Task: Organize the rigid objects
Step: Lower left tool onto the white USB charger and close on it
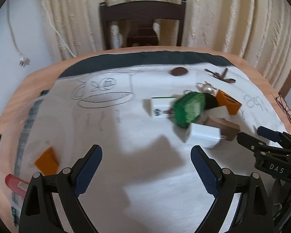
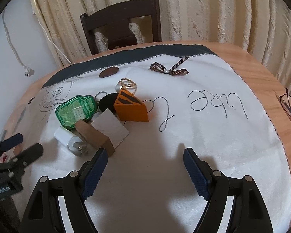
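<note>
While both claws hang spread wide and empty over the white cloth near the front edge of the tabletop, nothing is yet gripped: the left claw (image 1: 146,171) faces bare cloth, and the right claw (image 2: 145,171) has its left finger (image 2: 94,174) just beside the brown block (image 2: 95,137). That closeness suggests the brown block, or the white card (image 2: 110,129) leaning on it, is the likeliest next pick, though that is only a judgement. Beyond the fingers, the rigid objects sit crowded in one heap toward the middle of the tabletop: a white charger plug (image 2: 67,138) with its prongs toward the front edge, a green jar-shaped keychain (image 2: 75,110) resting partly on the pile, an orange wedge (image 2: 131,106), a black disc (image 2: 107,102) and a pearl ring (image 2: 127,84). Packed and overlapping like this, they will probably need lifting apart one at a time. Only the left wrist view shows a white mahjong tile (image 1: 160,106) on the heap's left side, a second orange block (image 1: 47,161) and a red object (image 1: 14,182) near the left edge; it is smeared with motion blur. Only the right wrist view gives the ribbon bow (image 2: 169,69) sharply near the far edge, beside a brown oval (image 2: 108,71), and spectacles (image 2: 290,108) at the right edge.
</note>
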The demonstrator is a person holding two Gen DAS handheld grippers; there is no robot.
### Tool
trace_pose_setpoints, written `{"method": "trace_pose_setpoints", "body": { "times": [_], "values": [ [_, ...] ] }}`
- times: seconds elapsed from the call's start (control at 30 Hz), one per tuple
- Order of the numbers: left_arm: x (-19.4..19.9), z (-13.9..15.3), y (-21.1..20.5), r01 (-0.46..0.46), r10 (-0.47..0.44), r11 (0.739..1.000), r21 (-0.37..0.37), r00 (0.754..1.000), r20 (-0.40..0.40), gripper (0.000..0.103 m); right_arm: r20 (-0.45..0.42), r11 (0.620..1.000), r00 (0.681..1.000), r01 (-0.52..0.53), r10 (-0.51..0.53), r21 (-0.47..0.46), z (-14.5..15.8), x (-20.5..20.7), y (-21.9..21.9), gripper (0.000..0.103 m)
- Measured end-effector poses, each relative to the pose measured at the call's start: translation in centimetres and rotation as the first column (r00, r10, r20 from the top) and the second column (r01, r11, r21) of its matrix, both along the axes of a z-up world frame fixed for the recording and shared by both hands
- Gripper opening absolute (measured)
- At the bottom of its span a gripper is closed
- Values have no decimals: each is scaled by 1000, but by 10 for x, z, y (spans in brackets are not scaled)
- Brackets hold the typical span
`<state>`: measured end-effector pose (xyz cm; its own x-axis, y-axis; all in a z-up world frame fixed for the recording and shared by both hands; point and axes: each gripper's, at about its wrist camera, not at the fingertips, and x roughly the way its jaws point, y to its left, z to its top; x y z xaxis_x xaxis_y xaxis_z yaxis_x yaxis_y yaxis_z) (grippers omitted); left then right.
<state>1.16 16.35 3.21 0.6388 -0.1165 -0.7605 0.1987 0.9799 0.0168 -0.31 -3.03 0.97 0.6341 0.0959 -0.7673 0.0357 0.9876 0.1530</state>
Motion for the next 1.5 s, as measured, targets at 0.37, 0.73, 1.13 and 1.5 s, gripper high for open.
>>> {"method": "trace_pose_setpoints", "body": {
  "times": [0.37, 0.73, 1.13, 1.5],
  "values": [
    [16, -10, -40, 85, -85, 996, -6, 996, -28, 94, 14, 997, 998, 62, -63, 42, 0, 2, -15, 83],
    [22, -17, -50, 114, -116, 992, -47, 992, -52, 94, 25, 993, 996, 84, -86, 89, 1, 1, -23, 83],
    [28, -23, -45, 82, -86, 995, -51, 993, -83, 94, 39, 990, 994, 97, -101, 98, 3, -1, -26, 83],
    [31, -25, -10, -21, 19, 999, -24, 996, -86, 94, 42, 991, 995, 87, -92, 101, 4, -4, -25, 83]
  ]
}}
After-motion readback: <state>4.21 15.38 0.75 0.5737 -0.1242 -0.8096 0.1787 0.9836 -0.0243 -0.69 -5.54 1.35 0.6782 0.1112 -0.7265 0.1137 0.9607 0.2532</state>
